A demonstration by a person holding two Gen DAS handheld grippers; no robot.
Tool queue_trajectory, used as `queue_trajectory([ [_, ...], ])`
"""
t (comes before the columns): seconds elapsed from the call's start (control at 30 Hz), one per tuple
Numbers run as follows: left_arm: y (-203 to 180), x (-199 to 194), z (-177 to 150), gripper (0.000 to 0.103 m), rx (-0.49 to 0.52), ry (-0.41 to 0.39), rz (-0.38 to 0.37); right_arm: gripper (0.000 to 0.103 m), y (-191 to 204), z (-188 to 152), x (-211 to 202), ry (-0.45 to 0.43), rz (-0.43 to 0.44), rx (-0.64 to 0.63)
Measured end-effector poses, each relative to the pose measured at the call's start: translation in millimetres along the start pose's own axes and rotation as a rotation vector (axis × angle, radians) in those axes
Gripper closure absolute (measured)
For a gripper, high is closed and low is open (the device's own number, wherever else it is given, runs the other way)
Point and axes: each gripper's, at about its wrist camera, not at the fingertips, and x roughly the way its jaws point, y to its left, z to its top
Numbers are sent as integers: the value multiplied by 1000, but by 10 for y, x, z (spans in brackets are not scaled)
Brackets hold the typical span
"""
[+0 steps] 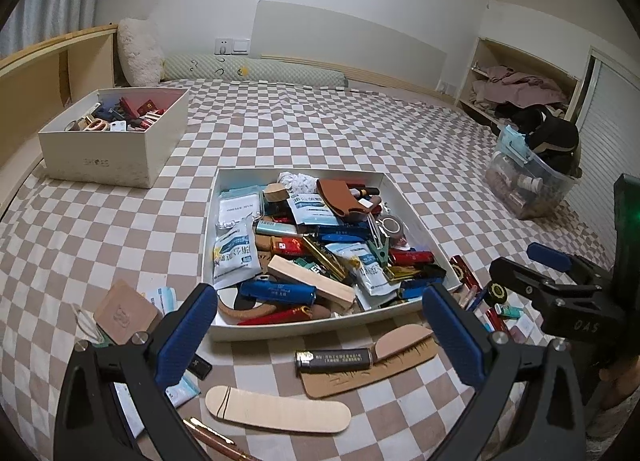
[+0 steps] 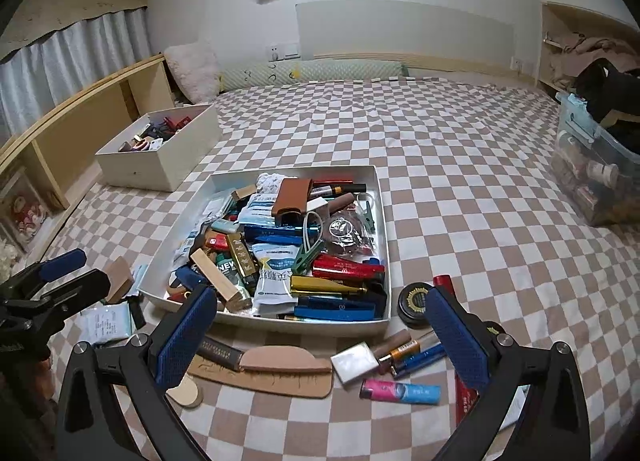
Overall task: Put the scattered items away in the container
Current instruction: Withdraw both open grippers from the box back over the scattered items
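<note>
Left wrist view finds the left gripper (image 1: 318, 325) spread wide and empty above a black lighter (image 1: 334, 361) lying on a tan leather strip (image 1: 360, 373), beside a pale wooden stick (image 1: 278, 409). Across the bed, the right gripper (image 2: 320, 335) hangs equally agape over a pink tube (image 2: 400, 392) and small silver packet (image 2: 354, 362). Just beyond sits the crowded white tray (image 1: 304, 331). Judging by looks, the lighter is light, stiff and slick; pinching its long sides should hold best.
</note>
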Motion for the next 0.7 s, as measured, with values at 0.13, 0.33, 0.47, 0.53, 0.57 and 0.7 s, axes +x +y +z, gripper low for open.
queue_trajectory([
  [0.13, -47, -71, -48, 0, 8, -6, -1, 0, -1, -28, -66, -3, -1, -2],
  [0.33, -99, -209, -71, 0, 0, -22, -27, 0, -8, -81, -201, -11, 2, 2],
  [0.47, -151, -300, -77, 0, 11, -35, -20, 0, -19, -125, -271, -13, 3, 3],
  [0.53, -165, -335, -82, 0, 12, -39, -16, 0, -23, -143, -302, -16, 3, 4],
  [0.57, -170, -351, -88, 0, 10, -39, -17, 0, -26, -157, -320, -17, 3, 5],
  [0.7, -182, -393, -116, 0, 6, -39, -11, 0, -51, -214, -392, -19, 0, 7],
])
